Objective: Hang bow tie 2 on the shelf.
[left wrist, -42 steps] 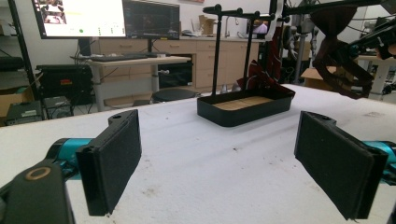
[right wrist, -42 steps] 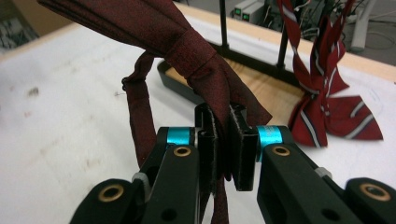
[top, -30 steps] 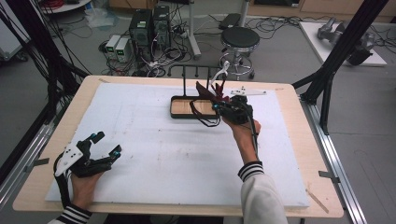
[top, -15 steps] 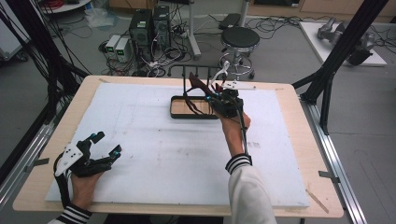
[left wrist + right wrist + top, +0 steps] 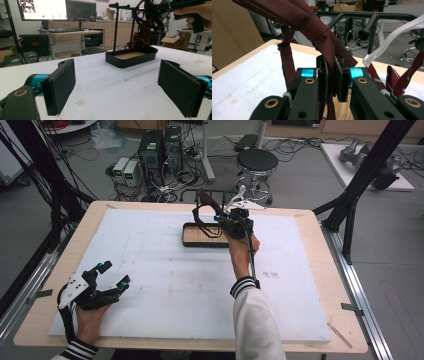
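Observation:
My right gripper point(image 5: 219, 218) is held up over the back of the table, shut on a dark red tie point(image 5: 198, 215). In the right gripper view the knotted tie point(image 5: 312, 22) rises from between the closed pads point(image 5: 342, 75) and a loop hangs down at the left. Below it lies a black tray point(image 5: 205, 245) with a wooden floor, and a black rack point(image 5: 186, 195) stands behind the tray. My left gripper point(image 5: 112, 272) rests open near the front left corner with nothing between its pads point(image 5: 60, 87). From there the tray point(image 5: 125, 62) and the lifted tie point(image 5: 147, 22) are far ahead.
A white strap point(image 5: 392, 37) hangs from the rack bar point(image 5: 372, 15), and a red tie with white stripes point(image 5: 397, 77) sits at the right in the tray. A white board point(image 5: 165, 285) covers the table. Beyond the far edge are a stool point(image 5: 257, 162) and computers point(image 5: 160, 147).
My right gripper has moved left and away from me, lifting the dark red tie higher above the tray toward the rack. The left gripper has stayed where it was.

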`<act>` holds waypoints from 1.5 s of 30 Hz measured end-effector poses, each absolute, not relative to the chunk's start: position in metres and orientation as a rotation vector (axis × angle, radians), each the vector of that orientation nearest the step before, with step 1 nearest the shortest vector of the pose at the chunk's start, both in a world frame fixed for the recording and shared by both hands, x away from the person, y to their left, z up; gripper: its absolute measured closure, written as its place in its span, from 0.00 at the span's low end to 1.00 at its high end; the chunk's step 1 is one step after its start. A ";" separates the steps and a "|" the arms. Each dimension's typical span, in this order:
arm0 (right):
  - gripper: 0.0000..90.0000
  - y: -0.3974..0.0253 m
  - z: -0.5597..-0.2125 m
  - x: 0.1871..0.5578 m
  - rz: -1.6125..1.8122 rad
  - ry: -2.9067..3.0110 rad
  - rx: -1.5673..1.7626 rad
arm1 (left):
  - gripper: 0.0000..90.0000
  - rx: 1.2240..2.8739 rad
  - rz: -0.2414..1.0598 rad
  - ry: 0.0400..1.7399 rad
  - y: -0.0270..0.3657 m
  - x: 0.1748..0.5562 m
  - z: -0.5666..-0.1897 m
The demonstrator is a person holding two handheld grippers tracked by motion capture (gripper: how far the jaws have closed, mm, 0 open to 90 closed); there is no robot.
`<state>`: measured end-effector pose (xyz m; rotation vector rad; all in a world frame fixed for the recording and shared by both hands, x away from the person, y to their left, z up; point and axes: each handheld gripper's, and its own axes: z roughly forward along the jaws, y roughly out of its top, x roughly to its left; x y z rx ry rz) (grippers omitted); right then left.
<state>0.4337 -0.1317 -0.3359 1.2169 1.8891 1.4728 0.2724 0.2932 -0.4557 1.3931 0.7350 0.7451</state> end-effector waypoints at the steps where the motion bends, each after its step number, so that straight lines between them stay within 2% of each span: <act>1: 0.93 -0.131 -0.336 0.435 1.479 1.884 1.217 | 0.17 1.392 0.745 0.736 0.293 0.272 -0.456; 45: 0.92 -0.130 -0.358 0.469 1.423 1.806 1.457 | 0.17 1.392 0.745 0.735 0.293 0.272 -0.456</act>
